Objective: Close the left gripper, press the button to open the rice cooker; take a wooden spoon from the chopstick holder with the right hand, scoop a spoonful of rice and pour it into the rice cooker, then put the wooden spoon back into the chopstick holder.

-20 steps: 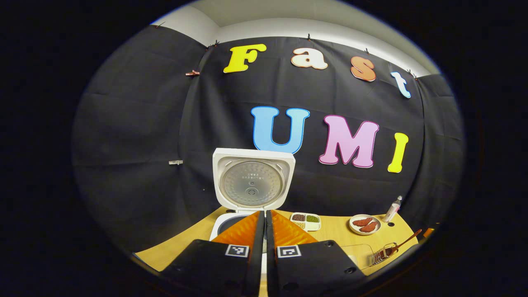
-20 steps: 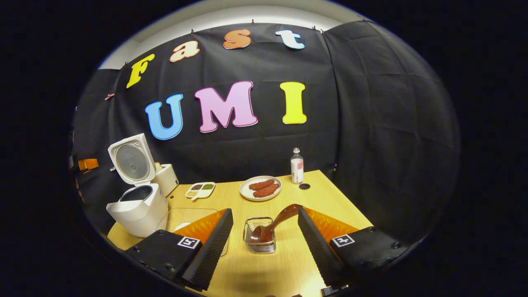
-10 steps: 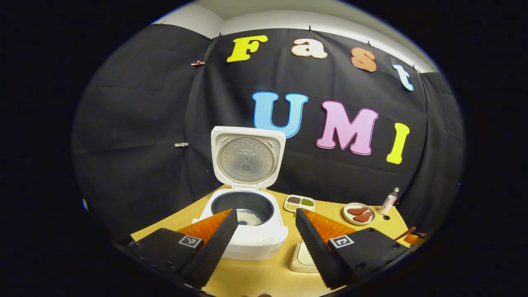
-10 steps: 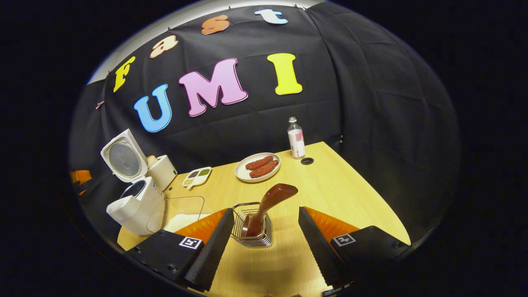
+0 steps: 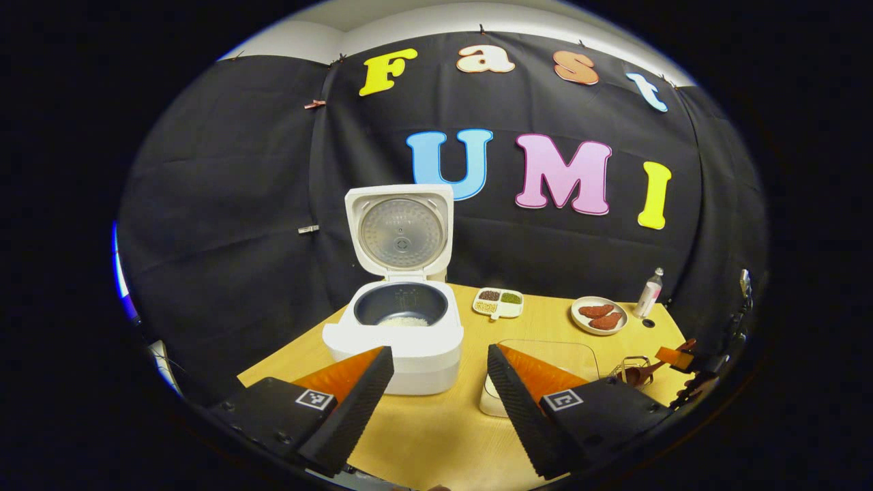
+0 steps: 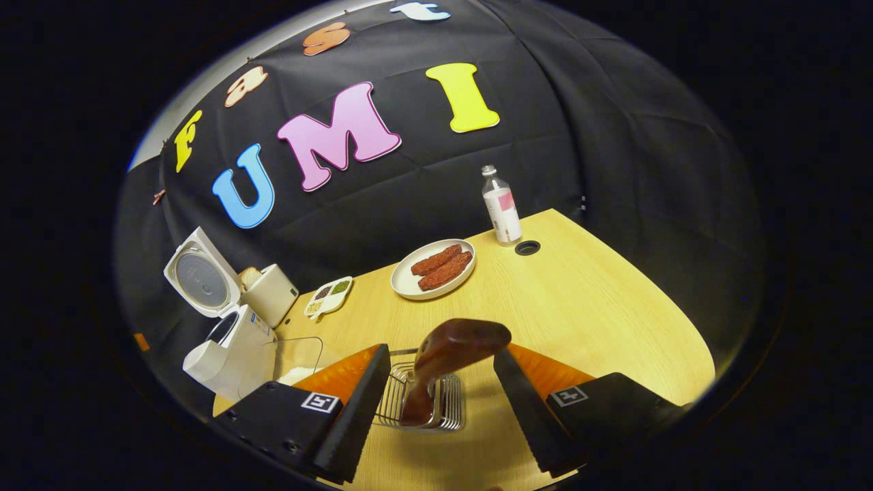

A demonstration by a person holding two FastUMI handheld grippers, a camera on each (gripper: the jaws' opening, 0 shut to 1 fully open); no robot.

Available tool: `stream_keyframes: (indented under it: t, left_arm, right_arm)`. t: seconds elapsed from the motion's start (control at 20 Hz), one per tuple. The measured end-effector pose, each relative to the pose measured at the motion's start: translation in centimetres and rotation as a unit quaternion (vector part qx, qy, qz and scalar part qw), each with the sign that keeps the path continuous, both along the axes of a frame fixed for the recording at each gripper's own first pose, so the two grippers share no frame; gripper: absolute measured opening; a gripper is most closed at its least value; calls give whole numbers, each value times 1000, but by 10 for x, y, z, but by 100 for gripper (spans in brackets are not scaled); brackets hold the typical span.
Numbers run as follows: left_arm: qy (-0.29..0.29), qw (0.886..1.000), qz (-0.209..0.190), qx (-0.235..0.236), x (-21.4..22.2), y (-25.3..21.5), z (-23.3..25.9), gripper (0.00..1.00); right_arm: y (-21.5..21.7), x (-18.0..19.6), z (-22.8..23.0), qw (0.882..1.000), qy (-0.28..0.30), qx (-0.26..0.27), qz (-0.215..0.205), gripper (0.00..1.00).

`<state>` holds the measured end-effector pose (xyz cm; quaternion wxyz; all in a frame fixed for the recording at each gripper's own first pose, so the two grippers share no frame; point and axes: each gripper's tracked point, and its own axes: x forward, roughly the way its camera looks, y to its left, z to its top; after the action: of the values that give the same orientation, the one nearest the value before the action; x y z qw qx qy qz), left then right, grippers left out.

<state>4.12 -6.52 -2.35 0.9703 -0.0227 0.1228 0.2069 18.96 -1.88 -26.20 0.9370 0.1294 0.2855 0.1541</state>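
White and wide open, the cooker (image 5: 395,334) sits at my left on the table (image 5: 423,436), lid upright – I can see a little rice (image 5: 402,320) at the bottom of its dark pot. Right of it lies a divided tray (image 5: 498,303) with dark, green and pale grains in its compartments, then a clear box (image 5: 545,351) with something white in it, then a plate (image 5: 598,316) bearing two reddish pieces, and a bottle (image 5: 650,292) standing by the wall. Nearest my right hand is the wire holder (image 6: 424,404), and the spoon (image 6: 443,361) stands tilted in it, its broad end up.

My left gripper (image 5: 436,382) hovers before the cooker, fingers spread, touching nothing. My right gripper (image 6: 440,382) hangs over the holder – its fingers are apart on either side of the spoon, and neither presses it.
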Motion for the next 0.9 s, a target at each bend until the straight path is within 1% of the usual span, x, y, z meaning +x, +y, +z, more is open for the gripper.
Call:
stream_keyframes:
  t: [0.15,0.2,0.25,0.3,0.35,0.4,0.55,0.6,0.65,0.7,0.75,0.8,0.85,0.9]
  left_arm:
    - [20,1000,2,2,-9,-7,-13,95]
    - [24,1000,4,7,-11,-7,-16,95]
    - [26,1000,3,9,-11,-7,-17,96]
    - [29,1000,2,8,-9,-9,-18,96]
    - [30,1000,1,5,-7,-10,-19,96]
    - [29,1000,1,2,-6,-10,-18,96]
    - [28,1000,-9,0,1,-15,-17,96]
    - [29,999,-14,4,3,-15,-17,96]
    - [32,999,-20,7,4,-16,-18,96]
    - [35,999,-27,10,4,-16,-20,96]
    - [39,999,-33,11,5,-17,-23,96]
    - [44,998,-38,10,5,-16,-26,96]
    - [46,998,-44,7,6,-16,-28,96]
    - [47,998,-50,4,9,-17,-30,96]
  right_arm:
    - [14,8,-4,1000,0,14,10,84]
    - [18,10,-5,1000,-4,14,10,72]
    - [20,13,-5,1000,-8,15,9,58]
    - [24,13,-5,1000,-7,18,11,50]
    - [28,12,-7,1000,-3,20,13,56]
    - [29,11,-9,1000,2,21,16,48]
    - [30,11,-13,1000,5,17,18,48]
    - [26,12,-10,1000,5,9,12,48]
    - [21,26,-18,1000,-3,-6,-5,48]
    - [23,23,-16,1000,-2,-5,-4,37]
    - [23,12,-11,1000,2,-7,-7,27]
    - [20,13,-15,1000,9,-6,-12,22]
    - [21,13,-13,1000,15,-5,-17,25]
    - [23,12,-13,1000,18,-3,-18,24]
